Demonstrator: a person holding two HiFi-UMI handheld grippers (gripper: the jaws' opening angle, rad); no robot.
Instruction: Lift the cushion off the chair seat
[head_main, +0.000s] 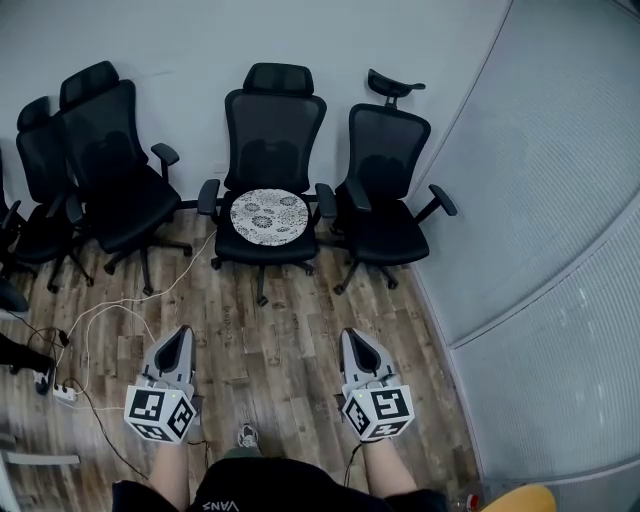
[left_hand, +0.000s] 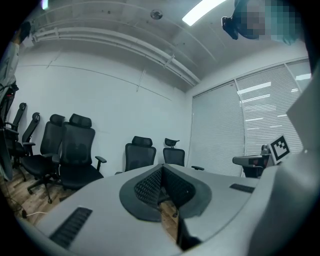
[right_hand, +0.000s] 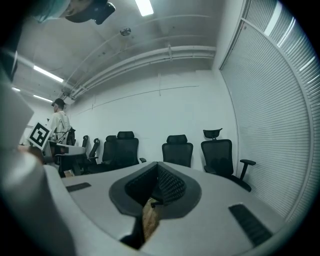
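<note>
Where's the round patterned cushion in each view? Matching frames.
Head view: round white floral fabric cushion, upper centre, on the middle black mesh chair's seat.
Left gripper view: not visible; left gripper hides that seat.
Right gripper view: not visible; right gripper hides it.
Shared landmark: black chair with tilted headrest, right of the cushion's chair.

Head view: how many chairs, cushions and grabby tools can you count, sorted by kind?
Black chairs: 4 in plain view; a dark bit at the left edge may be another
Patterned cushion: 1
Tools: 2, the left tool and the right tool
Total: 7
</note>
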